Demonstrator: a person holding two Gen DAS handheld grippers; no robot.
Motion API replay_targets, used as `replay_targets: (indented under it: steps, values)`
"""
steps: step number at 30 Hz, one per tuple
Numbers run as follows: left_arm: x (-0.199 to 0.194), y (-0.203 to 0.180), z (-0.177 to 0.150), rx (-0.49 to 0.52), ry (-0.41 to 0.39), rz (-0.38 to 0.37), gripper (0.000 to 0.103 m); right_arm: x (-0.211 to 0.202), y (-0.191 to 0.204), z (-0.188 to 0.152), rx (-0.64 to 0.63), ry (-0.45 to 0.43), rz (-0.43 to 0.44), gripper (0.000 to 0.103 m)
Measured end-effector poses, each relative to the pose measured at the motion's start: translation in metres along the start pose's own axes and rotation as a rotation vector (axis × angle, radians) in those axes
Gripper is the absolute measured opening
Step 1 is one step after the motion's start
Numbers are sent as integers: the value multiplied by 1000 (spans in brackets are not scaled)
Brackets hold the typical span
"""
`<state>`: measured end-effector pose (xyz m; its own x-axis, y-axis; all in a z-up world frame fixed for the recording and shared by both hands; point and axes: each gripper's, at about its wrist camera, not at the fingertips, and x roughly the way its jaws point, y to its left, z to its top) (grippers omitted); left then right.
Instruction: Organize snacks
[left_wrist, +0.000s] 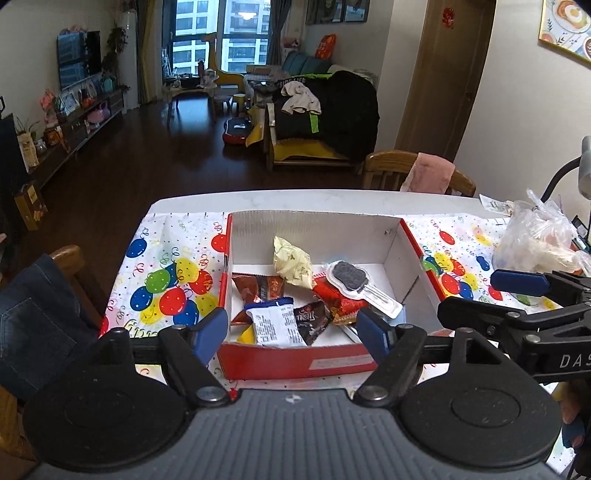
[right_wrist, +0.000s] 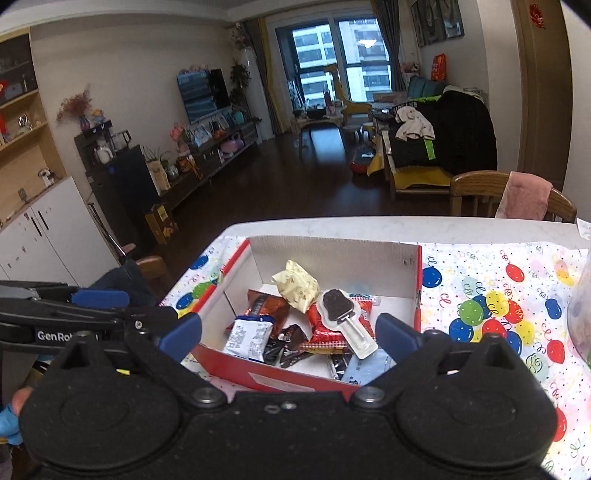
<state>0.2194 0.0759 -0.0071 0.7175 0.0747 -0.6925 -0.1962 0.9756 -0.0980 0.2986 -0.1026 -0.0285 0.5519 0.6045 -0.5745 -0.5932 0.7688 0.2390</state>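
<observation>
My left hand-held gripper (left_wrist: 291, 332) and right hand-held gripper (right_wrist: 290, 334) both hang released and empty above the red cardboard box with white lining (left_wrist: 325, 363), where the wrapped snacks lie heaped. The clear blister-packed chocolate lollipop (left_wrist: 356, 284) rides on top; dipping back in carelessly could knock it out onto the balloon-print covered surface (left_wrist: 166, 258).

Living room: dark wood floor (left_wrist: 155, 155); tall window (left_wrist: 221, 33) at the far end with a ceiling light reflected; wall-mounted television (left_wrist: 79, 57) over a low media shelf (left_wrist: 85, 122) along the left wall; sofa (left_wrist: 325, 110) heaped with clothing; wooden chair (left_wrist: 391, 170) beyond the table's far edge, pink cloth (left_wrist: 430, 173) draped over it; white cabinets (right_wrist: 48, 236).
</observation>
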Motion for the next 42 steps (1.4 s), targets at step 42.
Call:
replay_targets:
  steps: [42]
  values:
    - [-36, 1, -32, -42, -47, -34, 102, -33, 5, -32, 11, -46, -51, 103]
